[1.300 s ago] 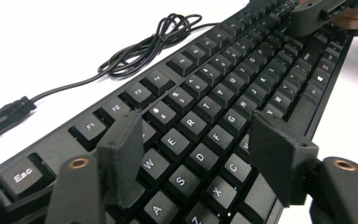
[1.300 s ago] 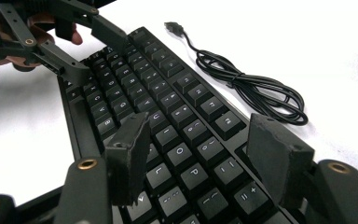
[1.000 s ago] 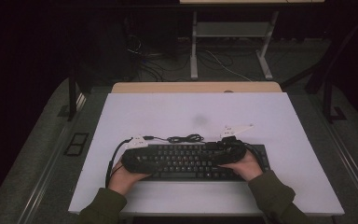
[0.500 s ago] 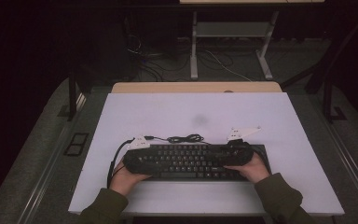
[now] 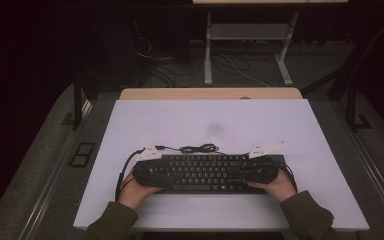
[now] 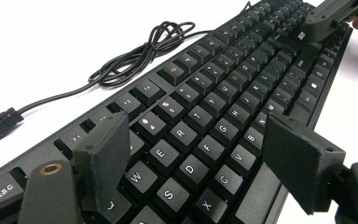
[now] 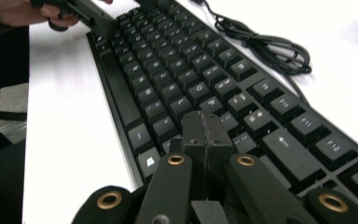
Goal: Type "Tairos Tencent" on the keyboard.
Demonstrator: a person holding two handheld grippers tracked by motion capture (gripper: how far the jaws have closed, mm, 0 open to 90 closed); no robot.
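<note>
At the left end of the keyboard (image 5: pixel 207 171), lying on the near half of the white table (image 5: pixel 220 125), the left gripper (image 6: pixel 205 154) stands wide across the keys, while the right gripper (image 7: pixel 204 128), jaws just closed empty, hovers over the right-hand keys, probably next pressing one.

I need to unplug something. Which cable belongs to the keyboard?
On the white table, a black keyboard lies near the front edge. Just behind its back edge sits the thin black keyboard cable, bunched in loose loops, unlike the thicker cables trailing from the grippers.
</note>
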